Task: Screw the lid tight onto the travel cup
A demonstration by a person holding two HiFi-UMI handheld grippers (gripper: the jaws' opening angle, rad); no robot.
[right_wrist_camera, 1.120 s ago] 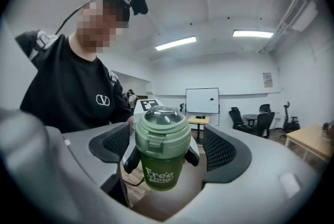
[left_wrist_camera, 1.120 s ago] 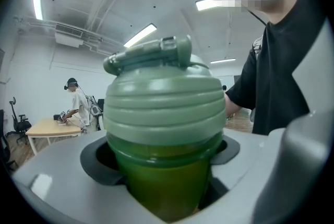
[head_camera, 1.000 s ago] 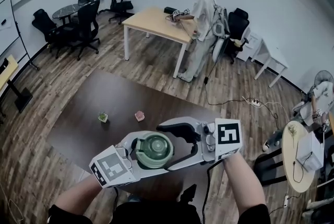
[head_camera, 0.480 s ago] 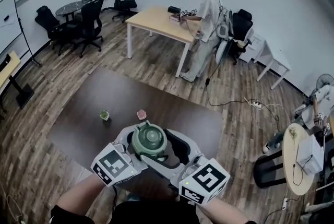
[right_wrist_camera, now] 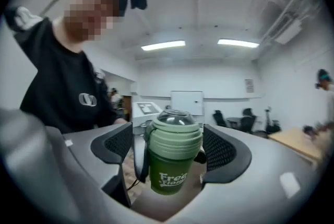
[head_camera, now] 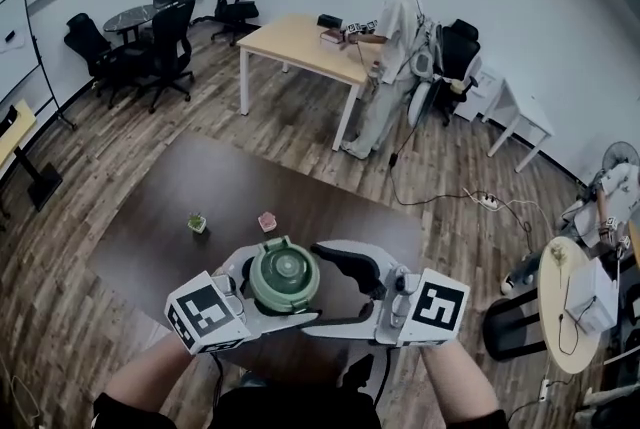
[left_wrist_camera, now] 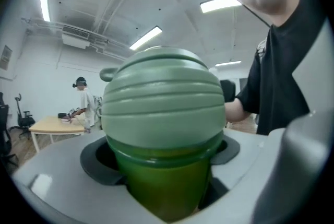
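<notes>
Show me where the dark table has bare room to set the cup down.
Free: the table's right half, right of the pink thing, and the far corner beyond the green thing. Crowded: the near edge, where the travel cup is held.

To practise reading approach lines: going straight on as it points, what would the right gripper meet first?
Probably the lid of the travel cup, which the left gripper holds; it stands between the right gripper's jaws, which have just been opening.
</notes>
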